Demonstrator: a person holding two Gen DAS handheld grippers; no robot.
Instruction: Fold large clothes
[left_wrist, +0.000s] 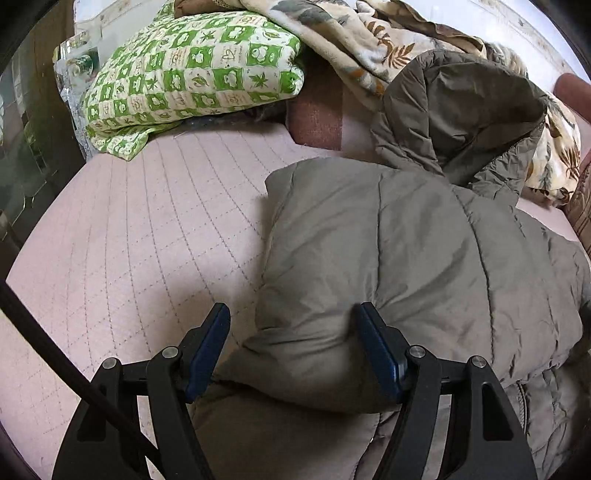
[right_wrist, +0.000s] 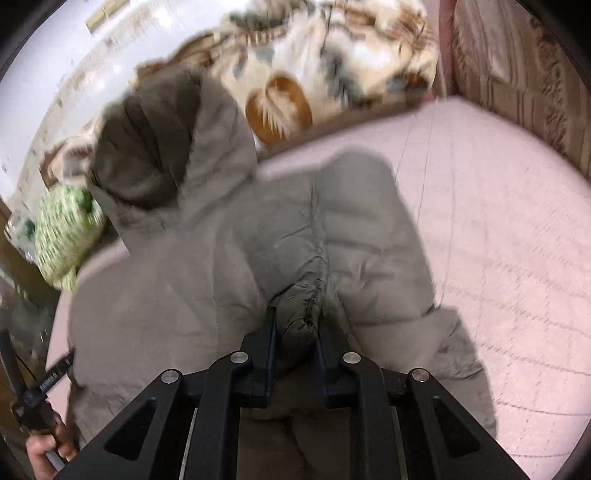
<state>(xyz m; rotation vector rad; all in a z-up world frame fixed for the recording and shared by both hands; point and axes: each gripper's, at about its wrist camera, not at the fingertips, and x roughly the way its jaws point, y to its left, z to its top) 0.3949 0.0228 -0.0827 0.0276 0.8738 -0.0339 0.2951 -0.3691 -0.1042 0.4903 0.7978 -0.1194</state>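
One big puffer jacket (left_wrist: 388, 236) sprawls on the pink bed (left_wrist: 129, 229), hood (left_wrist: 461, 110) up by the blankets, folding barely begun. Right gripper (right_wrist: 295, 325) pinches a gathered seam; left gripper (left_wrist: 291, 321) straddles a padded edge, jaws spread.

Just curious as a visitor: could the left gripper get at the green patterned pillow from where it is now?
Probably yes. The left gripper is open, straddling a puffy fold of the jacket, and only bare pink quilted mattress lies between it and the green pillow.
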